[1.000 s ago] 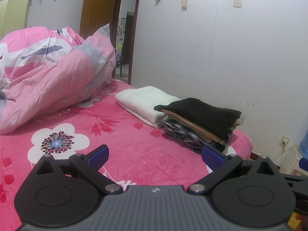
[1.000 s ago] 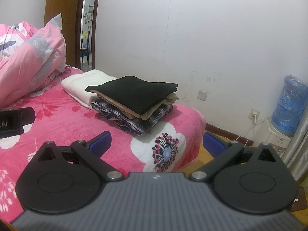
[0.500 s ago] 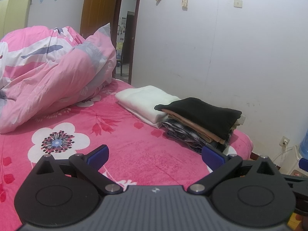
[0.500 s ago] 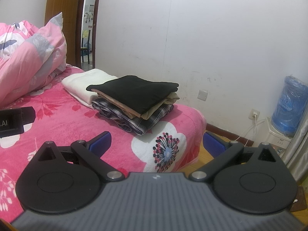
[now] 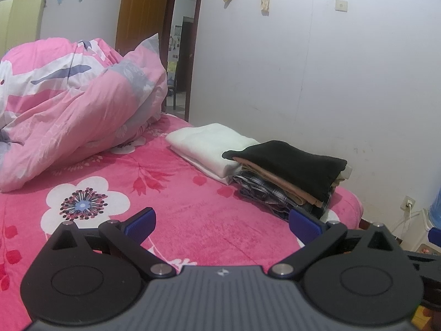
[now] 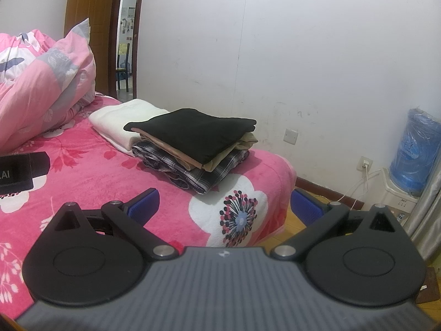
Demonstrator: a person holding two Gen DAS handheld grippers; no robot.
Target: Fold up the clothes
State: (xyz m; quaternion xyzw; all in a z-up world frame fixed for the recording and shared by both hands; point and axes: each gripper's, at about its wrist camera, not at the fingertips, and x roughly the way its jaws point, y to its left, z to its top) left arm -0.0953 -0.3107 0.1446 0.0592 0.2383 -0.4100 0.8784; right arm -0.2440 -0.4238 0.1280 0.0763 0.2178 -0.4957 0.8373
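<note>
Far left, a pink duvet sat bunched in a heap at the far end of the bed, probably pushed there to free the flat pink floral cover as a folding area. In the right wrist view a black device lay on the bed at the left edge, likely part of the other rig, can't tell for sure. Left hand-held gripper hovered low over the near bed, jaws spread wide, nothing between the blue pads. Right of centre, a folded white towel lay flat, just beside and touching the stack of folded clothes: black garment on top, tan piece under it, plaid item at the bottom, edges roughly squared, so the pile sat stable near the right edge of the bed, close to the wall. Right hand-held gripper also gaped wide and empty, aimed past the bed corner. No unfolded garment visible in either view, so folding looked done or the next piece was out of frame. Far right, a blue water jug stood on the floor, clear of the work.
</note>
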